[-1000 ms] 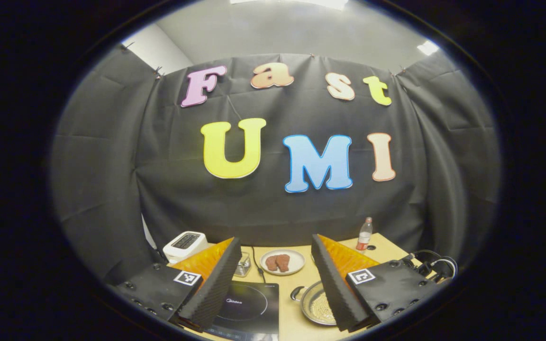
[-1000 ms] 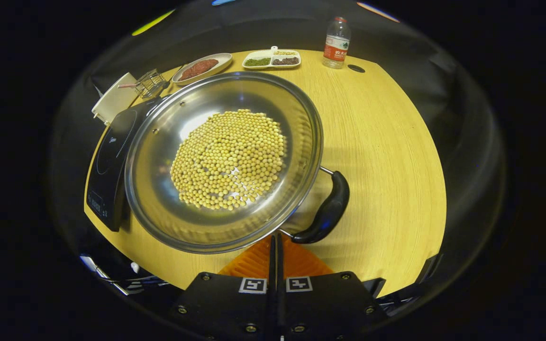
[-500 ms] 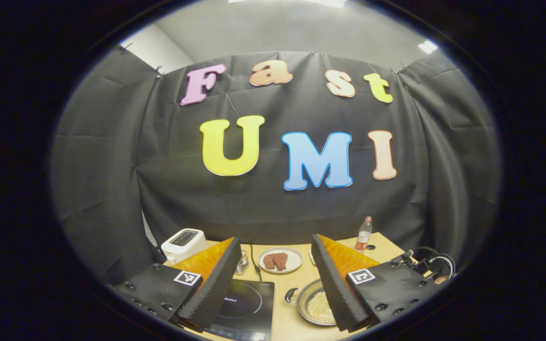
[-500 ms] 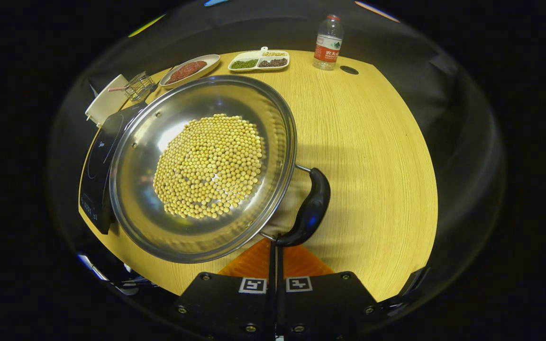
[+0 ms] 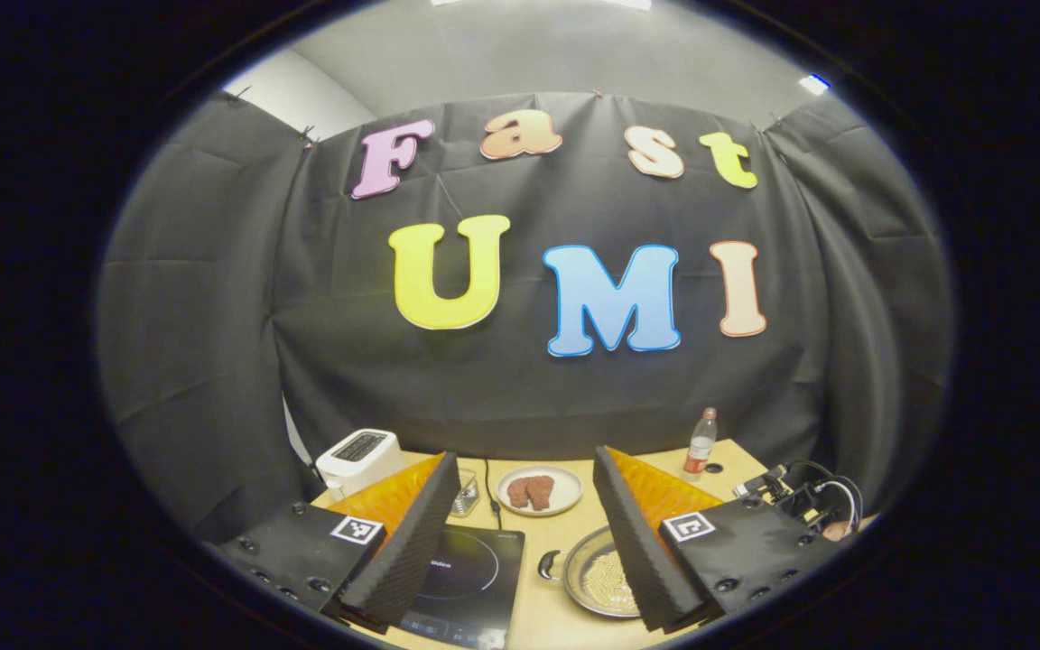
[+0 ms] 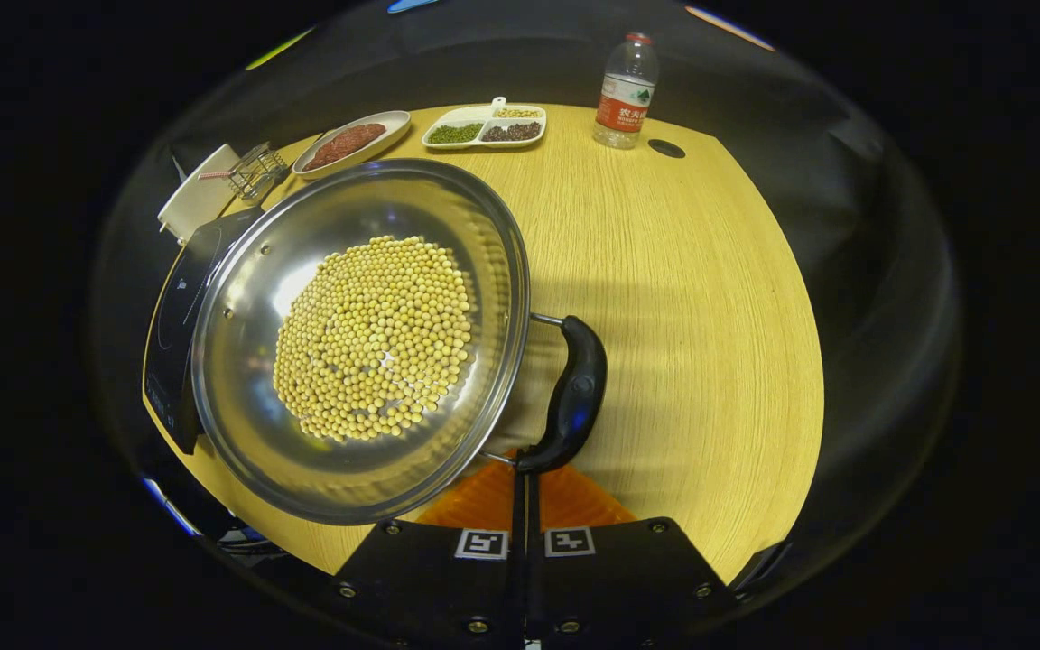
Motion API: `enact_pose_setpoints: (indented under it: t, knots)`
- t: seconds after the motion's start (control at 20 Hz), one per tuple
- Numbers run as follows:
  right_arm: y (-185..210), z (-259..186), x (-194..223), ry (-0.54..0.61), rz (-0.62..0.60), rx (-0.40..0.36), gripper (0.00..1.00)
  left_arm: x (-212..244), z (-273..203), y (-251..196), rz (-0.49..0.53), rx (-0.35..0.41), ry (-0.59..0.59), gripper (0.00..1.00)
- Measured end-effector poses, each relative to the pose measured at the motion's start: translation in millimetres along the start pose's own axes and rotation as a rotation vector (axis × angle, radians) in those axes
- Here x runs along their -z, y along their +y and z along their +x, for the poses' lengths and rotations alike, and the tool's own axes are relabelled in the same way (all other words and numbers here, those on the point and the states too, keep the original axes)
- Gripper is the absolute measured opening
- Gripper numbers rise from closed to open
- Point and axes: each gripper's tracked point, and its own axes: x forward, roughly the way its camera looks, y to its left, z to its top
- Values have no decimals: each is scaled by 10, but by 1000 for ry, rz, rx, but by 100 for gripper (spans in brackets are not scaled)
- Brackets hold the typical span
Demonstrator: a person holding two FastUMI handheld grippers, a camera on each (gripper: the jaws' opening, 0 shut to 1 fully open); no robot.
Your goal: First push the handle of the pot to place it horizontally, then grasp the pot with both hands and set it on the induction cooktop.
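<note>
Two grippers share this job, and only one is close enough to act. We take the pot [image 6: 353, 338] as our landmark. It sits on the wooden table [image 6: 691, 298] with yellow beans [image 6: 374, 334] covering its bottom, and its far-left edge overlaps the black induction cooktop [image 6: 172, 316] in the right gripper view; whether it rests on the cooktop there we cannot tell.

The black side handle [image 6: 571, 393] hangs off the pot's right side. Its long axis runs from the upper rod, at the rim, down toward the camera, and its lower end comes right to the tips of the right gripper [image 6: 524, 477]. That gripper has its jaws pressed together with nothing between them, and it sits at the pot's near edge, just under the handle's lower end. We judge that a push from here would catch that near end; whether it touches yet we cannot say.

The left gripper [image 5: 520, 524] is well back from the pot, jaws spread wide. From there we see the pot [image 5: 597, 582] small and low, just right of the cooktop [image 5: 466, 578], with its second handle [image 5: 547, 564] facing that cooktop.
</note>
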Motion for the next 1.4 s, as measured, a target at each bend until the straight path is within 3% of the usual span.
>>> enact_pose_setpoints:
  t: [0.4,0.8,0.9,1.05,1.4]
  knots:
    - [-41,51,-126,-7,12,-6,1,104,-49,-54,1,-2,16,95]
    - [-143,-181,-126,-51,101,83,2,335,319,-29,-27,115,60,99]
    - [-170,-361,-111,-95,124,104,19,453,437,-72,-35,160,84,99]
    - [-177,-594,-127,-177,186,110,98,678,616,-177,-31,223,132,99]
    - [-83,-841,-214,-296,287,59,97,1570,990,-402,-18,311,344,97]
